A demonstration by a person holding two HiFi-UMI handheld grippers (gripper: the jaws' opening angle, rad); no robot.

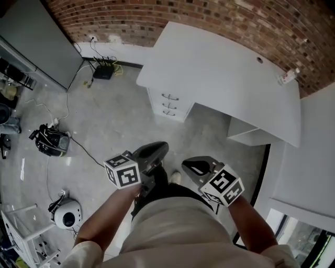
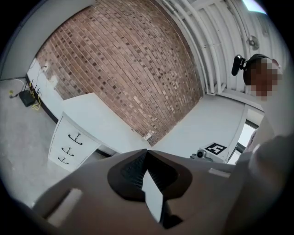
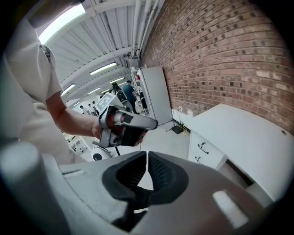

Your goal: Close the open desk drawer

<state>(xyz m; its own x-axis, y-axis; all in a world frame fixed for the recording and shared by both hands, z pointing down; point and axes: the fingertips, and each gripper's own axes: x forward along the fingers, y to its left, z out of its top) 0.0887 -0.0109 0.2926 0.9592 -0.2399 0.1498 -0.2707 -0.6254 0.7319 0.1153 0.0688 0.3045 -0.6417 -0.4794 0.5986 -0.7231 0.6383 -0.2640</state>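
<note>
Brick wall [image 1: 157, 15] backs the white desk [image 1: 220, 68]; its three drawers [image 1: 168, 104] sit flush (all look closed). Left gripper [image 1: 157, 151] and right gripper [image 1: 196, 165] hang well apart from it, jaws pressed together on nothing.

I see a white counter [image 1: 225, 68], white drawers [image 1: 175, 106] with dark handles [image 1: 170, 97], a red-brown brick wall [image 1: 209, 15] with pale mortar, and a mottled grey floor [image 1: 115, 131].
</note>
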